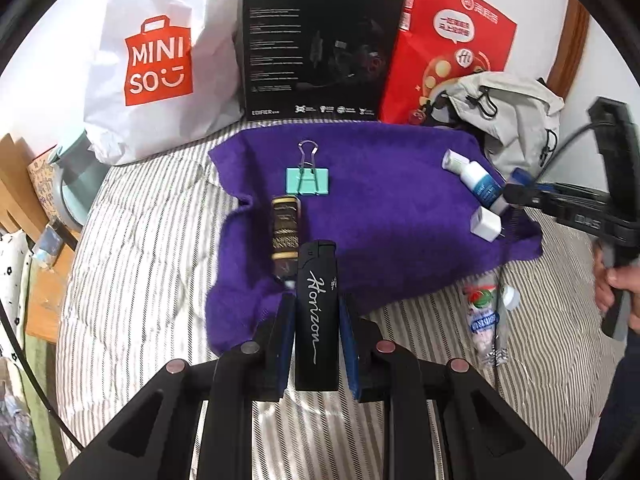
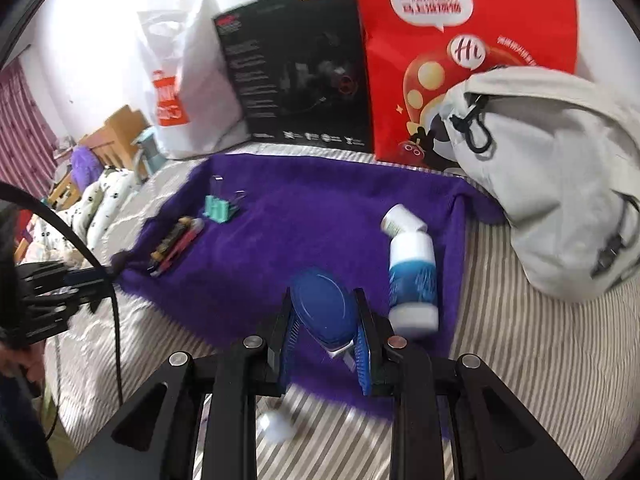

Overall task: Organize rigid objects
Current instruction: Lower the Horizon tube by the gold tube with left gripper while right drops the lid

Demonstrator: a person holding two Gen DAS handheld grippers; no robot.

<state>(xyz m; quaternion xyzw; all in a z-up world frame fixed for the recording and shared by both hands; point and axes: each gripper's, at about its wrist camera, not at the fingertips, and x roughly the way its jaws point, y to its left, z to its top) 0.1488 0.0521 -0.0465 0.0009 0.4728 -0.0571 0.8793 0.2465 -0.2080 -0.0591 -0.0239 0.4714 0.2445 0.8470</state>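
Two hand-held grippers work over a purple towel (image 1: 380, 200) on a striped bed (image 1: 140, 240). Low in the frame's centre, the left hand-held gripper (image 1: 316, 320) pinches a black lighter (image 1: 316, 312) at the towel's near edge. The right hand-held gripper (image 2: 326, 320) pinches a blue oval object (image 2: 324, 308), with a white-and-blue bottle (image 2: 412, 276) just to its right in the frame.

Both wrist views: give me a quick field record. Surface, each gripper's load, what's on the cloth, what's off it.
surface: purple cloth on a striped bedcover
left gripper: shut on black lighter
right gripper: shut on blue oval object
on cloth: teal binder clip, dark gold-printed lighter, white-and-blue bottle, white plug adapter
off cloth: clear plastic bottle on the bedcover
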